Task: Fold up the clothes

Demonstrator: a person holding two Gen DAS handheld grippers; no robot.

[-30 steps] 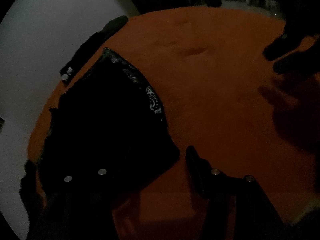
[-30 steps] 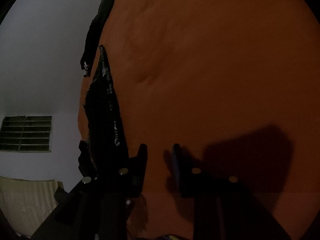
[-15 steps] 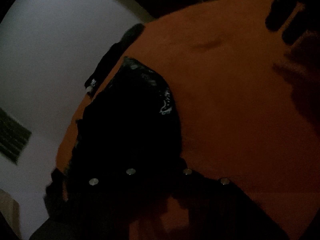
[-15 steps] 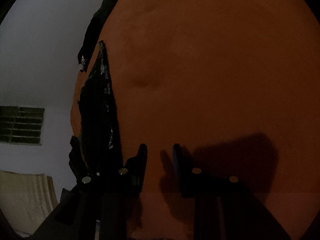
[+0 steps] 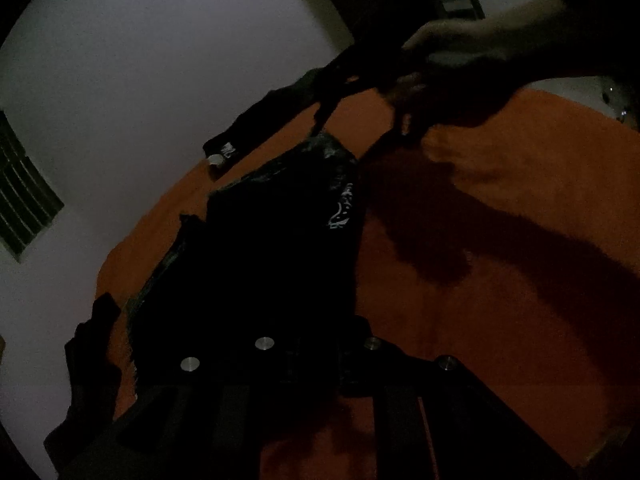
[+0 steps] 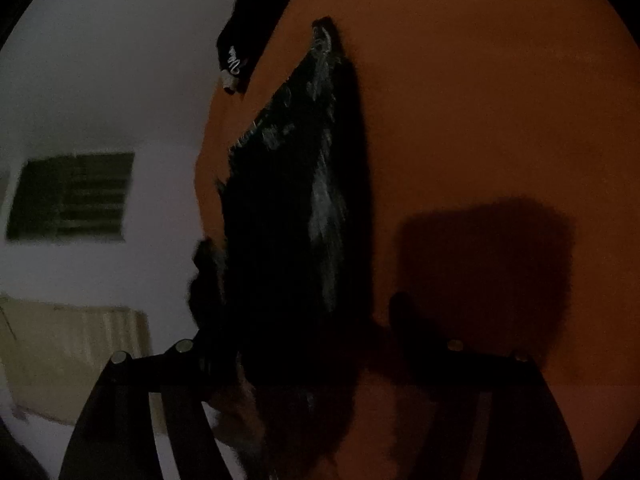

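Note:
A black garment (image 5: 260, 260) with a white print lies near the left edge of the orange surface (image 5: 500, 200). My left gripper (image 5: 316, 340) is shut on its near end, which is raised a little. In the left wrist view a hand (image 5: 460, 52) holds my right gripper above the garment's far corner, and one of its fingers (image 5: 326, 108) points down at that corner. In the blurred right wrist view the right gripper (image 6: 312, 300) has its jaws opening wide. The garment (image 6: 280, 200) shows between them, and the pads do not press on it.
A second black cloth (image 5: 260, 124) with a white label lies along the surface's far left edge, also visible in the right wrist view (image 6: 256, 12). Another dark piece (image 5: 92, 340) hangs at the near left edge. A pale wall (image 5: 140, 60) with a vent (image 5: 24, 200) stands beyond.
The left gripper closed on the garment's near end and rose with it. The right gripper swept left from bare orange surface to over the garment, and its jaws spread apart.

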